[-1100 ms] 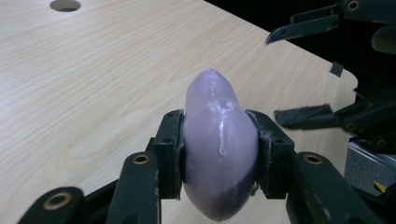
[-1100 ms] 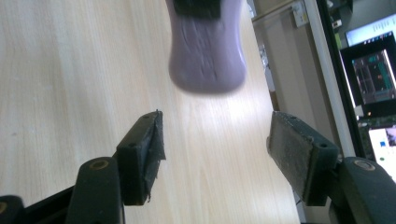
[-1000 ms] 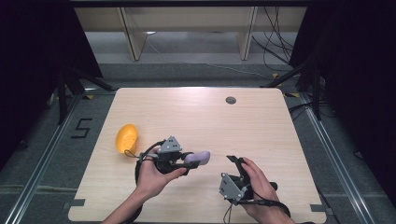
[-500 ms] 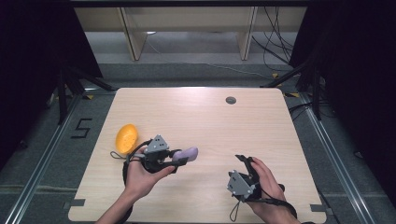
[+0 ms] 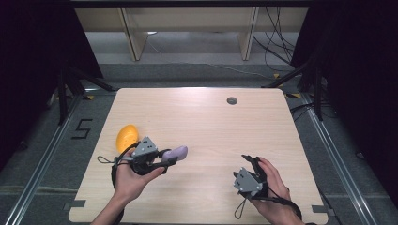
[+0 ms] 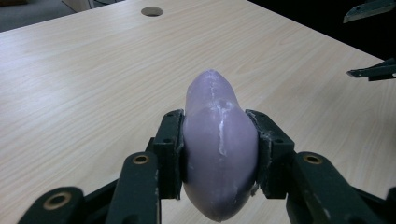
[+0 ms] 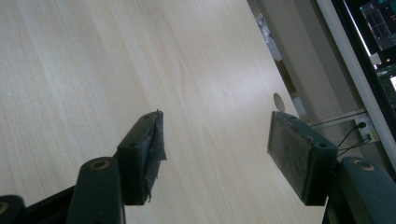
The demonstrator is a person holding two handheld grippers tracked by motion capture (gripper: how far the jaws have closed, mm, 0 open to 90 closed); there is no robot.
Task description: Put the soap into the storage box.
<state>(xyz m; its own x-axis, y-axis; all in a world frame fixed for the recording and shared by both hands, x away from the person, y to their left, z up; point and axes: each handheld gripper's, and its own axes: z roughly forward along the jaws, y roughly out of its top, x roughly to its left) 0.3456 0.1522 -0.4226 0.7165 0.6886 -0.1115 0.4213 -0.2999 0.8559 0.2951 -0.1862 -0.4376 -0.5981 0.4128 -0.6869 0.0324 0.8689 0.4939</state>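
Holding the purple thing (image 6: 219, 154), the left gripper (image 6: 219, 154) squeezes it at its fat middle, one jaw on each side. It sits up off the tabletop (image 5: 206, 122), near the front left in the high view (image 5: 176, 153). It's egg-shaped, smooth, w/ a pale seam line down the top. Looks hard, prob. light, since one hand lifts it easy. Smooth skin could be slippy, so the wide middle is the best spot to hold; the pointy tip would likely slide out.

The right gripper (image 5: 248, 180) rests low at the front right, jaws wide apart, nothing btwn them. Its own view shows bare wood past the pads (image 7: 289, 154).

Farther back on the left lies an orange thing (image 5: 127, 137), round and flat on the wood, just beside the left hand (image 5: 129, 176). Way at the far side is a small dark hole (image 5: 232, 100).

Count: 1 purple thing, 1 orange thing, 2 grippers, 1 hole.
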